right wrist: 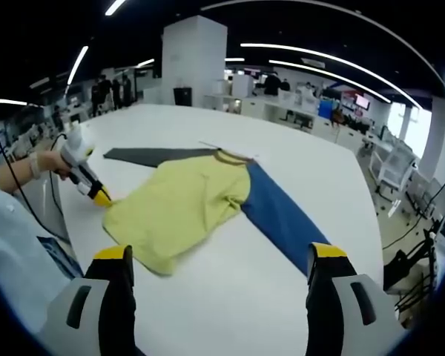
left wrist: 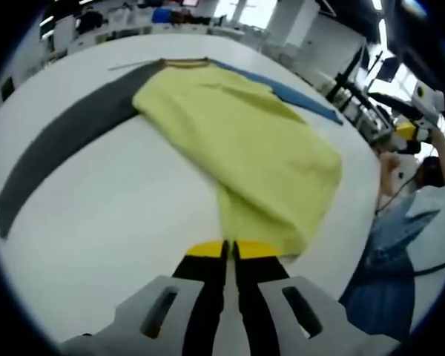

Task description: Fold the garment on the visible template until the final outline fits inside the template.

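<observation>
A garment with a yellow body (left wrist: pixel 245 141) (right wrist: pixel 178 204) lies flat on the white table (left wrist: pixel 119 222), partly folded over itself. Its dark grey sleeve (left wrist: pixel 67 141) (right wrist: pixel 148 156) and blue sleeve (left wrist: pixel 304 100) (right wrist: pixel 282 215) spread out to opposite sides of a brownish collar (left wrist: pixel 184 63) (right wrist: pixel 233 156). My left gripper (left wrist: pixel 228 248) (right wrist: pixel 101 197) is shut on the yellow body's bottom edge, low over the table. The right gripper (right wrist: pixel 222 256) hangs open above the table's near side, with nothing between its jaws, short of the garment.
A person in a light blue top (left wrist: pixel 400 252) stands at the table's edge, a hand (right wrist: pixel 48 162) holding the left gripper. Bare tabletop (right wrist: pixel 230 311) surrounds the garment. Desks, chairs (right wrist: pixel 389 167) and distant people fill the room beyond.
</observation>
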Demonstrator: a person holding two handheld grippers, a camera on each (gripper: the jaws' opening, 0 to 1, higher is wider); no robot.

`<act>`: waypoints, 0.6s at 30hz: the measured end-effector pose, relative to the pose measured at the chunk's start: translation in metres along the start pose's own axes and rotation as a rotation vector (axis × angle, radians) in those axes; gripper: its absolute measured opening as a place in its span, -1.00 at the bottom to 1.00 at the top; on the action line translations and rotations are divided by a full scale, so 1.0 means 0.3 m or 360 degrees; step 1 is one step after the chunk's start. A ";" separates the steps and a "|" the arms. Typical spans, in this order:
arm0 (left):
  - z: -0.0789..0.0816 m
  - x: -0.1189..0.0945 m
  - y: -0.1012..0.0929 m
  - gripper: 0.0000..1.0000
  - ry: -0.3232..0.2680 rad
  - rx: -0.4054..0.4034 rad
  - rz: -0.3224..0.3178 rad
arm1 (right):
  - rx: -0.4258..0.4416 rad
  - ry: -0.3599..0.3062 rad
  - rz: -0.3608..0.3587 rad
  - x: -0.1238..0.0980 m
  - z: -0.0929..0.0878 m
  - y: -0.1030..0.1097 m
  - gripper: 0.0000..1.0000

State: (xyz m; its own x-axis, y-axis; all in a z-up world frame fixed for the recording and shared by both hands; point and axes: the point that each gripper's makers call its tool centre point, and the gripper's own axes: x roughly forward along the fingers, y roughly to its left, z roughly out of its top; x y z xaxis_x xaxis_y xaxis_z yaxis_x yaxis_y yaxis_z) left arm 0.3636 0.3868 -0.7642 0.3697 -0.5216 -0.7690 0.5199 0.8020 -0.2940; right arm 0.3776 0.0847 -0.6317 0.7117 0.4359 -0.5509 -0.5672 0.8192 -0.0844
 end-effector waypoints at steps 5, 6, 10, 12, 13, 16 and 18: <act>-0.001 -0.002 0.001 -0.99 -0.0009 -0.0042 0.0018 | 0.0002 -0.0002 0.0007 0.000 -0.003 0.007 0.93; -0.002 -0.003 0.001 -0.99 -0.0012 -0.0041 0.0022 | 0.0003 -0.0003 0.0008 0.000 -0.004 0.008 0.93; -0.010 -0.012 -0.004 -0.99 -0.0034 -0.0067 0.0054 | 0.0008 -0.0005 0.0007 -0.005 -0.010 0.012 0.93; -0.007 -0.017 0.008 -1.00 -0.0076 -0.0138 0.0112 | 0.0007 -0.0001 0.0006 -0.008 -0.015 0.013 0.93; -0.010 -0.019 0.005 -1.00 -0.0081 -0.0170 0.0106 | 0.0007 0.0002 0.0006 -0.010 -0.017 0.014 0.93; -0.021 -0.033 0.004 -1.00 -0.0081 -0.0191 0.0120 | 0.0010 0.0002 0.0008 -0.015 -0.021 0.017 0.93; -0.020 -0.053 -0.009 -1.00 -0.0085 -0.0205 0.0116 | 0.0007 0.0006 0.0011 -0.017 -0.024 0.020 0.93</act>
State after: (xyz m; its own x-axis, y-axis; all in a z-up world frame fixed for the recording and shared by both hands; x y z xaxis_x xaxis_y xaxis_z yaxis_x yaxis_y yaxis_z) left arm 0.3517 0.3948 -0.7546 0.4447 -0.4728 -0.7608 0.3887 0.8671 -0.3117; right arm 0.3678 0.0848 -0.6353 0.7062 0.4402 -0.5546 -0.5704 0.8178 -0.0772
